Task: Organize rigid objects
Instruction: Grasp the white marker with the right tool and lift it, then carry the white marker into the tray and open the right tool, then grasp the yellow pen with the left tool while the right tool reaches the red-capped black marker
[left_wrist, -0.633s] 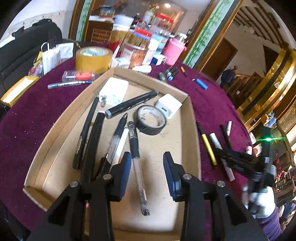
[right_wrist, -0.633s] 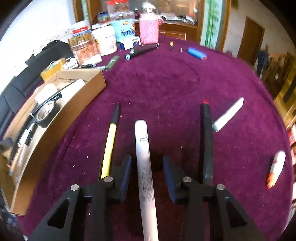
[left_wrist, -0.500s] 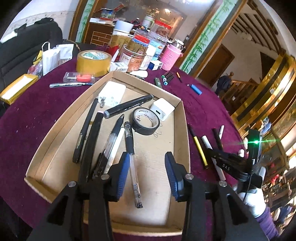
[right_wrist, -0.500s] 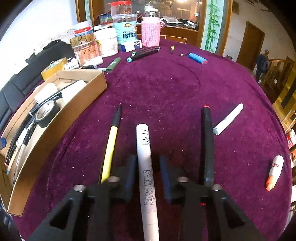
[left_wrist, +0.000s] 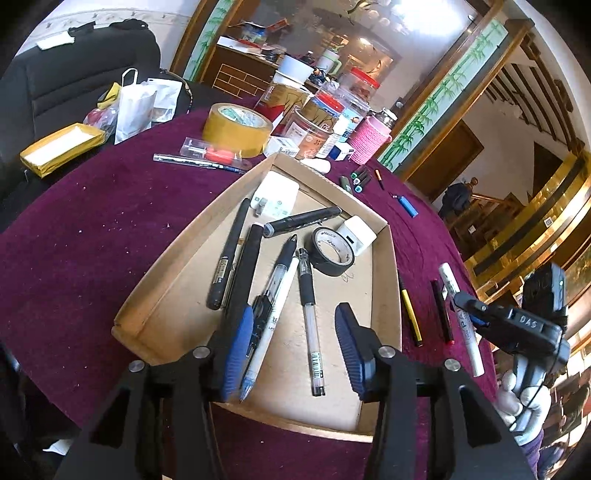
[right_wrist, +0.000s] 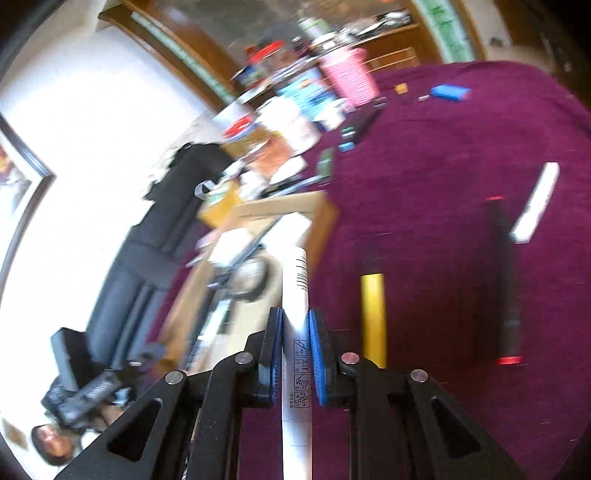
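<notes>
Right wrist view shows the right claw (right_wrist: 295, 354) clenched on a white marker (right_wrist: 295, 325), blue pads pressing its barrel from both sides. The marker's long axis runs straight forward along the fingers, its far end pointing at the cardboard tray (right_wrist: 321, 210), which lies ahead and to the left in this blurred view. The right hand is therefore the one placed to deliver it, probably by carrying it leftward over the tray's near wall. On the purple table (right_wrist: 443, 155) beside the claw remain a yellow pen (right_wrist: 373, 314), a black pen with red ends (right_wrist: 506, 280) and another white marker (right_wrist: 535, 203): three long items not yet collected there.

Left wrist view has the left claw (left_wrist: 291, 347) released, its jaws having just been opening, hovering over the tray (left_wrist: 395, 295) with nothing gripped; a clear pen (left_wrist: 312, 325) lies loose below the gap. Inside the tray sit about six pens and markers, one roll of black tape (left_wrist: 330, 251) and two white blocks.
</notes>
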